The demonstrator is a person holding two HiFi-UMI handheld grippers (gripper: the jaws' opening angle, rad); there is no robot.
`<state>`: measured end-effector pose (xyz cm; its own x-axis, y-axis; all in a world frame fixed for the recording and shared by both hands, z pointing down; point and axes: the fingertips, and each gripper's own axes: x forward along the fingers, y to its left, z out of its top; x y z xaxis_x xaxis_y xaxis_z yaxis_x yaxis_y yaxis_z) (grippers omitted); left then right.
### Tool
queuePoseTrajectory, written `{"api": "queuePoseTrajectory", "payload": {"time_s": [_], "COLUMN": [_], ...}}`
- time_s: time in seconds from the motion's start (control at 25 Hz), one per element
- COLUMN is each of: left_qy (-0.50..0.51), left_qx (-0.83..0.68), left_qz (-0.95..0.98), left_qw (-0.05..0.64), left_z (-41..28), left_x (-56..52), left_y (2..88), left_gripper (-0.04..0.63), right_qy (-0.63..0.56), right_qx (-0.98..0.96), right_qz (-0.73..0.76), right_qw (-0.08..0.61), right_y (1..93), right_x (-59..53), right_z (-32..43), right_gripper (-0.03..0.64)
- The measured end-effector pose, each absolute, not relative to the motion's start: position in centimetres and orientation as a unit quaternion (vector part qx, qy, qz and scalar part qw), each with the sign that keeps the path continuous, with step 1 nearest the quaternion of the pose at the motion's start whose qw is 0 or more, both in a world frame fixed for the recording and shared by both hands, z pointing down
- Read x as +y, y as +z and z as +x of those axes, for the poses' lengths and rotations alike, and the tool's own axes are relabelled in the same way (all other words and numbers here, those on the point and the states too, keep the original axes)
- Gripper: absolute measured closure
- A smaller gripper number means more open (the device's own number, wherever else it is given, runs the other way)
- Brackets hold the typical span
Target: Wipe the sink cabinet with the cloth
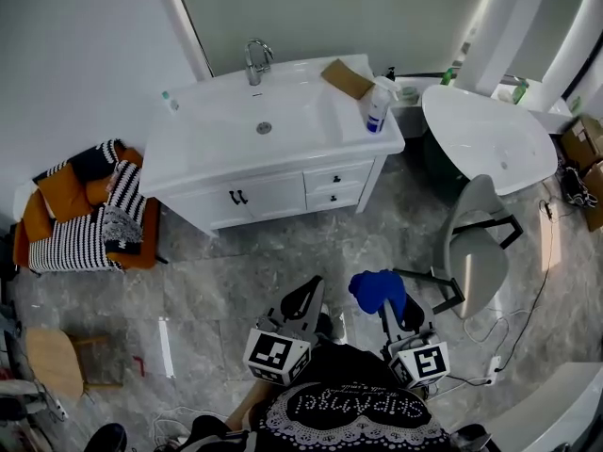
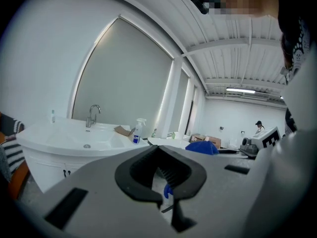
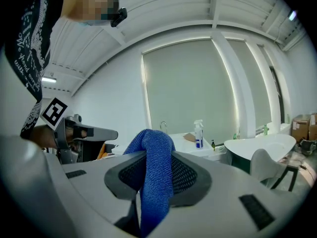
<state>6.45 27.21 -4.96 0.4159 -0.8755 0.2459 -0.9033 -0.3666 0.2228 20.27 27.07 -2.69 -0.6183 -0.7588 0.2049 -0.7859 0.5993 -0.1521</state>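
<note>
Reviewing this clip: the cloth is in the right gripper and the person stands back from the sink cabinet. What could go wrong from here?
1. The right gripper pinches only a fold of the cloth, and the rest hangs loose. It may slip out under wiping pressure.
2. The spray bottle and a brown sheet sit on the sink cabinet top, towards its right end. A wipe there could knock them off.
3. A chair and cables on the floor could catch a foot.
</note>
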Motion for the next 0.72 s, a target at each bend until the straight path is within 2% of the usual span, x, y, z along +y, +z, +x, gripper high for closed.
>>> {"api": "queuePoseTrajectory", "payload": {"time_s": [0.72], "left_qy": [0.036], "left_qx": [-0.579], "left_qz": [0.798], "left_qw": [0.164], "left_z": [-0.6], "left_x": [22.6], "left_y": [-4.2], "left_gripper": [0.591], "right_qy": [0.12], "right_qx": [-0.907], "right_qz": [0.401], "right_qw": [0.049], "right_y": [-2.3], "right_x": [21.4], "right_z": [14.2], "right_gripper": [0.511]}}
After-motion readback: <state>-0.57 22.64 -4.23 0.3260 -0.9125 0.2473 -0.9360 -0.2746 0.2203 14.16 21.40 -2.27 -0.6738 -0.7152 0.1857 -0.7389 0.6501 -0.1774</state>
